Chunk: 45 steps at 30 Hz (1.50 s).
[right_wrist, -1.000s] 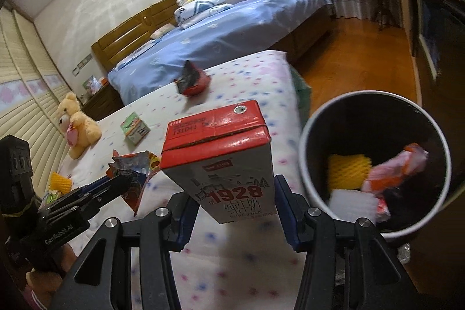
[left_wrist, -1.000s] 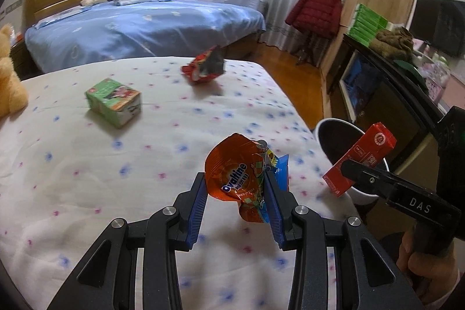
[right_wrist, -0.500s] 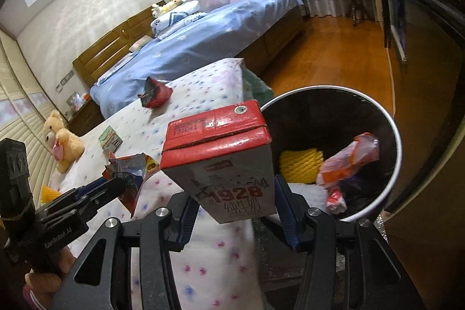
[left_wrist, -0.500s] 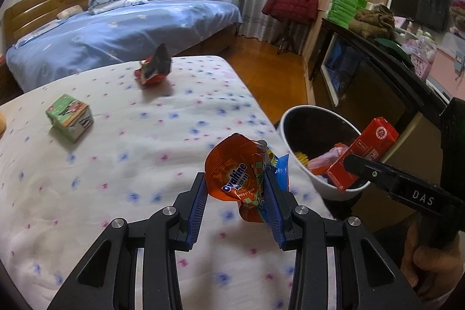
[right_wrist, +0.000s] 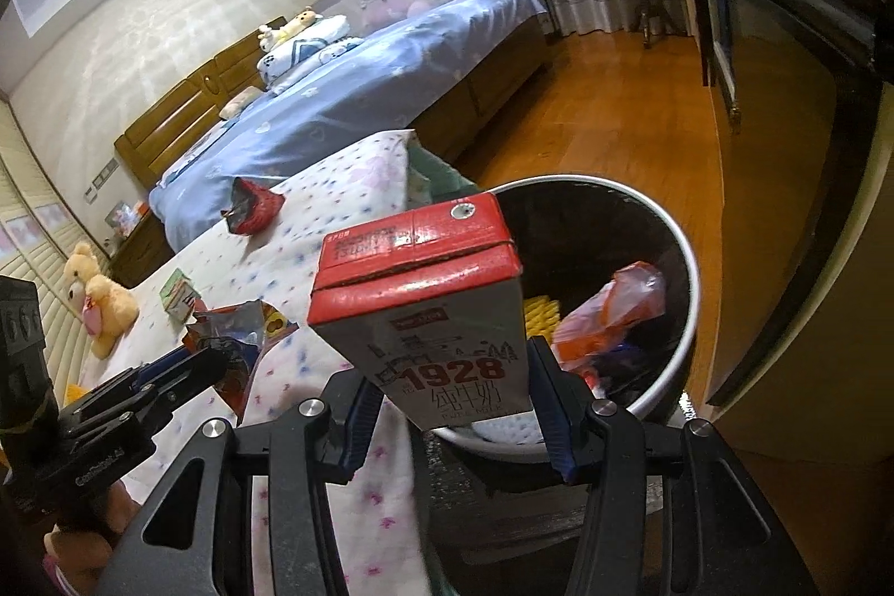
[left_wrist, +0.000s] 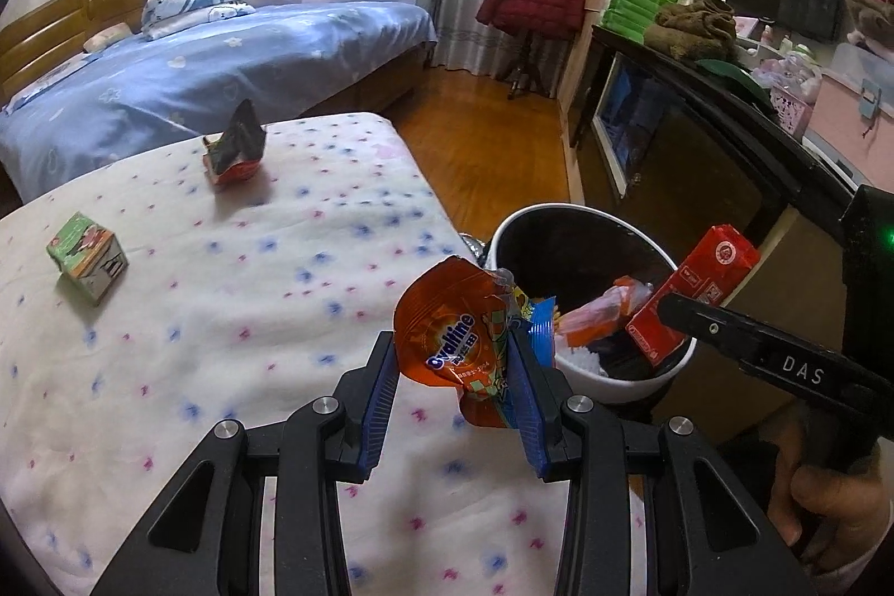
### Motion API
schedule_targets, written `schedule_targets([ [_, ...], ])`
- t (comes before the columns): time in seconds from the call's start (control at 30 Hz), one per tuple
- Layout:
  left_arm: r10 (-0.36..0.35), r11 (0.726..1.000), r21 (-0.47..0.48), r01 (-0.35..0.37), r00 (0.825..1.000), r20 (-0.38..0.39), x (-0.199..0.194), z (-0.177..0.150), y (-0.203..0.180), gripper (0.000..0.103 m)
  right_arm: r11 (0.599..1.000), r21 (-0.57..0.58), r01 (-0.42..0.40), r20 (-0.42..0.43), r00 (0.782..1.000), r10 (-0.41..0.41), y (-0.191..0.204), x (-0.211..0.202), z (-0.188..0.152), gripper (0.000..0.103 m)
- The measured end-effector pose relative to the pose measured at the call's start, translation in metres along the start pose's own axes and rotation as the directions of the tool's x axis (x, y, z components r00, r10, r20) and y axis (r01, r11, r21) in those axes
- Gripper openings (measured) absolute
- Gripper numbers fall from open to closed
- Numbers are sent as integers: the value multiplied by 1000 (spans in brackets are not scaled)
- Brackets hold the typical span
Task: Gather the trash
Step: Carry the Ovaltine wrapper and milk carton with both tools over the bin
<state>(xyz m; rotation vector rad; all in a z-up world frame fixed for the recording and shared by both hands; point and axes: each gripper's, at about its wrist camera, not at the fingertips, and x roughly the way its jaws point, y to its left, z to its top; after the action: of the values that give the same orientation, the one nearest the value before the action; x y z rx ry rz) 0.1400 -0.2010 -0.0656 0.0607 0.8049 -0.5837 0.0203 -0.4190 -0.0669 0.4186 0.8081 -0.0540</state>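
- We're mid-haul on the trash run, both claws loaded, and the bin (left_wrist: pixel 592 381) is our landmark for everything here.
- Our left gripper (left_wrist: pixel 455 395) is clamped on an orange Ovaltine wrapper (left_wrist: pixel 447 339). It sits just short of the bin's near rim, over the edge of the spotted bedspread (left_wrist: pixel 223 316), so not over the opening yet.
- Our right gripper (right_wrist: pixel 455 406) is squeezing a red and white milk carton (right_wrist: pixel 430 316) by its lower sides, carton upright. In the left wrist view it looks to hang over the bin's mouth; from its own camera it sits at the near rim.
- The bin already holds an orange bag (right_wrist: pixel 609 311), something yellow (right_wrist: pixel 539 311) and some white stuff.
- Step in hand, as we read it: carrying both pieces to the drop.
- Next move, we reckon: get the carton fully inside the rim and let go, then nudge the wrapper further over the opening before releasing. A crinkly wrapper could cling to a pad or flutter onto the bedspread.
- Still left on the bed, well away from the bin: a small green carton (left_wrist: pixel 86 258) and a crumpled red packet (left_wrist: pixel 234 146).
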Motion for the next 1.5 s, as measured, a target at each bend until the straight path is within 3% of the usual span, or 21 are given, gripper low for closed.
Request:
schedule_targets([
  [1.5,-29,995,98,35,998,-52,59,30,-53,38,995,86,41,-39,999,-38,-53,29,29,50],
])
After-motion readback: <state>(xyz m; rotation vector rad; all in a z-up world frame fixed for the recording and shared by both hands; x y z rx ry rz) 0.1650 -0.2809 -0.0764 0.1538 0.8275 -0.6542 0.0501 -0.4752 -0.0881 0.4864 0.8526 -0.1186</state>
